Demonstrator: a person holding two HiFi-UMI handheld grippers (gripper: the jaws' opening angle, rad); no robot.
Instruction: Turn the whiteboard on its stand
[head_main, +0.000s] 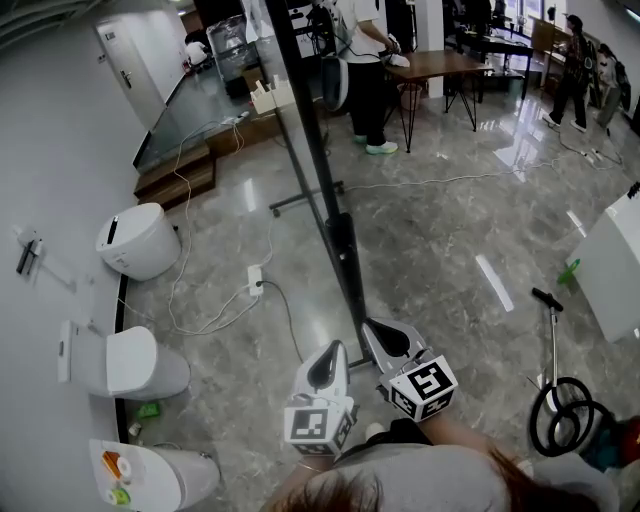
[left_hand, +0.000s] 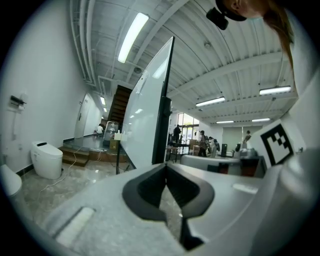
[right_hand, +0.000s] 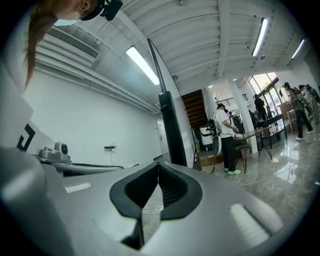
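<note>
The whiteboard shows edge-on in the head view, a tall black frame that runs from the top of the picture down to my grippers. Its stand's foot rests on the marble floor. My left gripper sits just left of the frame's lower end and my right gripper just right of it. Both are shut with nothing between the jaws. In the left gripper view the white board face rises close ahead of the left gripper. In the right gripper view the black edge stands just beyond the right gripper. Whether either touches it I cannot tell.
Toilets line the left wall, with a power strip and cables on the floor beside them. A low wooden platform lies at the back left. A person stands by a table. A white cabinet and a coiled hose are on the right.
</note>
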